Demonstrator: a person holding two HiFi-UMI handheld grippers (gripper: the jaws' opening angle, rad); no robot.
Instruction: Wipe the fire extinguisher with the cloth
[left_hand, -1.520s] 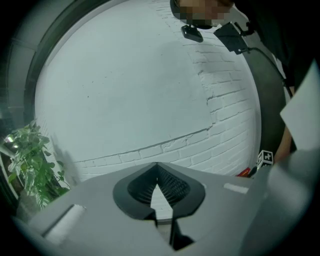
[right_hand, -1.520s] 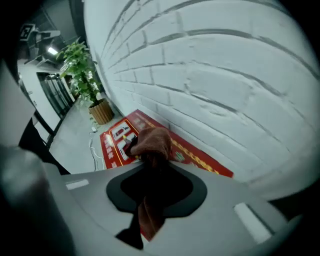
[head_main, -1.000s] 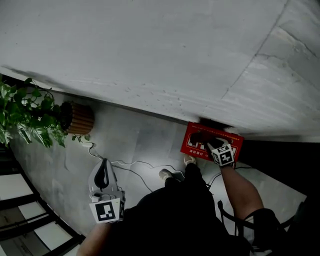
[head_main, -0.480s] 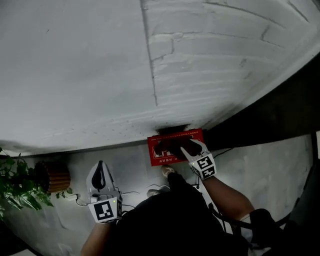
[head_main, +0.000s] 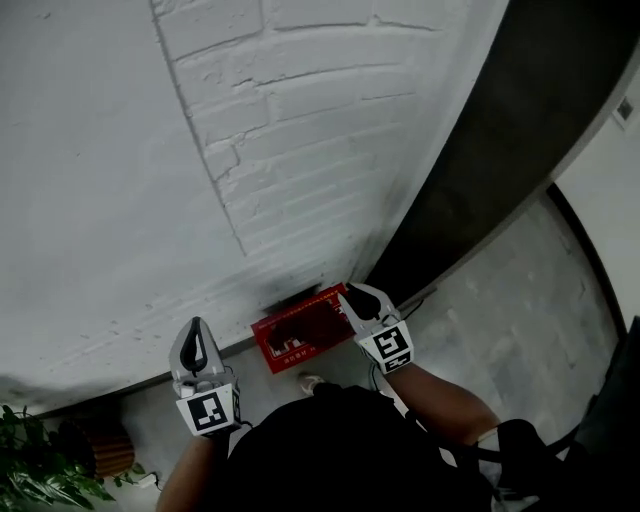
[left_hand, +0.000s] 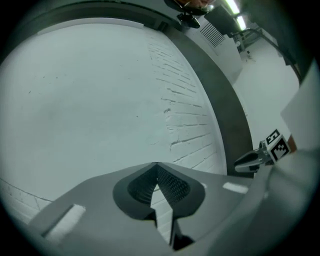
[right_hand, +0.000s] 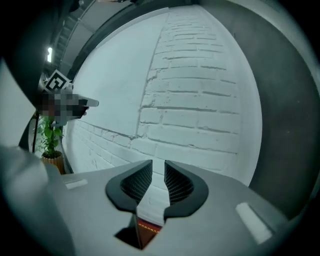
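Observation:
A red fire-extinguisher box (head_main: 290, 340) stands on the floor against the white brick wall, with dark red shapes inside it. I see no cloth in any view. My right gripper (head_main: 354, 295) hangs above the box's right end, pointing at the wall. Its jaws (right_hand: 158, 167) are closing, a narrow gap still shows, and nothing is between them. A sliver of the red box (right_hand: 148, 228) shows beneath them. My left gripper (head_main: 196, 328) is held up to the left of the box. Its jaws (left_hand: 156, 166) meet at the tips and hold nothing.
The white brick wall (head_main: 300, 150) fills most of the view, with a dark band (head_main: 480, 170) beside it at the right. A potted plant (head_main: 40, 480) in a woven pot stands at the lower left. The person's shoe (head_main: 310, 382) is just before the box.
The right gripper has lifted off the red box and now points at the wall. The left gripper has risen too. The head view has swung, so the plant now sits at the lower left.

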